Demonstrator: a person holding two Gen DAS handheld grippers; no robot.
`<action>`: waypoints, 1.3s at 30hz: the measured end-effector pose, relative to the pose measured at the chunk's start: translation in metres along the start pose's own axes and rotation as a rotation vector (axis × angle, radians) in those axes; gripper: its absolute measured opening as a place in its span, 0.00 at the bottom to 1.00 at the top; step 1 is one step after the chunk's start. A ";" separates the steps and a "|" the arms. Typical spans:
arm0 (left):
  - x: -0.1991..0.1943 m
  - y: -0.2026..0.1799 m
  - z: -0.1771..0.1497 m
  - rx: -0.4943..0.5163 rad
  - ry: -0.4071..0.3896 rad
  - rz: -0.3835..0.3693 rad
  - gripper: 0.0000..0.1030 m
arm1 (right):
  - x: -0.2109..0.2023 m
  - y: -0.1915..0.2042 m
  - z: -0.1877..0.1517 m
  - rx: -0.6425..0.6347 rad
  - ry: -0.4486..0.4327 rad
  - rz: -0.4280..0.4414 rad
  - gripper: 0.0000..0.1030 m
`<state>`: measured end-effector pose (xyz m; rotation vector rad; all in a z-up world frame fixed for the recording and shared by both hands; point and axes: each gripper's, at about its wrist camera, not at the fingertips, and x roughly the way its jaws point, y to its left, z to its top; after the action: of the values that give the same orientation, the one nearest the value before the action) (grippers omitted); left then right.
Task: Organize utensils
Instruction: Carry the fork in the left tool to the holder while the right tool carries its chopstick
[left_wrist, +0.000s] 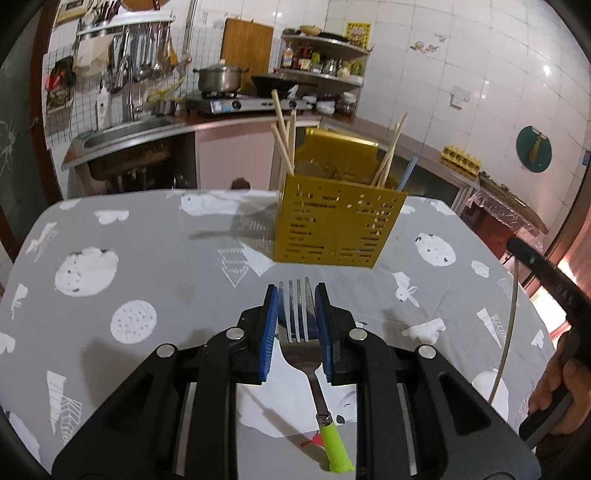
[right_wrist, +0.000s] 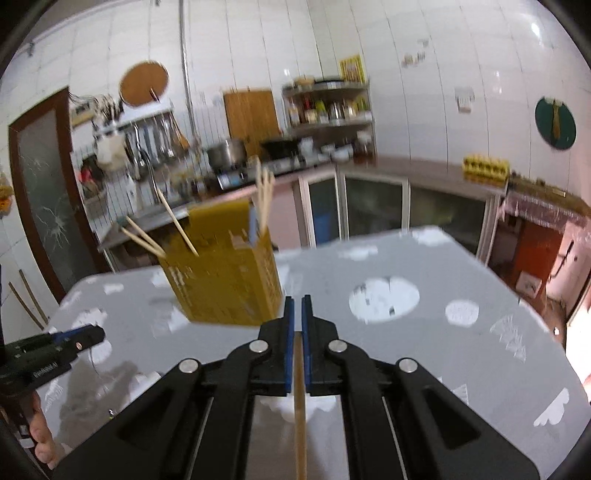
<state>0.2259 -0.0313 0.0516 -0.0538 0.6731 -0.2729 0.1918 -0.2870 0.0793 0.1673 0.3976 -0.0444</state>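
Observation:
My left gripper (left_wrist: 295, 291) is shut on a metal fork (left_wrist: 300, 317) with a green handle, tines pointing forward, held above the table in front of a yellow perforated utensil holder (left_wrist: 338, 229). The holder has several wooden chopsticks (left_wrist: 282, 140) standing in it. My right gripper (right_wrist: 298, 301) is shut on a single wooden chopstick (right_wrist: 300, 413) that runs back between its fingers. In the blurred right wrist view the holder (right_wrist: 225, 280) stands just ahead and to the left. The left gripper also shows at that view's left edge (right_wrist: 79, 338).
The table wears a grey cloth with white prints (left_wrist: 147, 258). Behind it stand a kitchen counter with a sink (left_wrist: 122, 134), a gas stove with a pot (left_wrist: 219, 79) and a shelf of bottles (left_wrist: 321, 62). The right gripper's body shows at the left wrist view's right edge (left_wrist: 546, 280).

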 end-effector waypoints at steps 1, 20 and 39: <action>-0.004 0.001 0.000 0.005 -0.013 -0.004 0.18 | -0.004 0.002 0.002 -0.005 -0.020 0.002 0.04; -0.044 0.011 0.004 0.040 -0.099 -0.063 0.16 | -0.042 0.023 0.016 -0.024 -0.159 0.019 0.04; -0.070 0.004 0.022 0.065 -0.188 -0.068 0.16 | -0.042 0.031 0.035 -0.017 -0.216 0.016 0.04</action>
<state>0.1882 -0.0092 0.1112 -0.0397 0.4753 -0.3505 0.1690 -0.2620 0.1325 0.1476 0.1815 -0.0426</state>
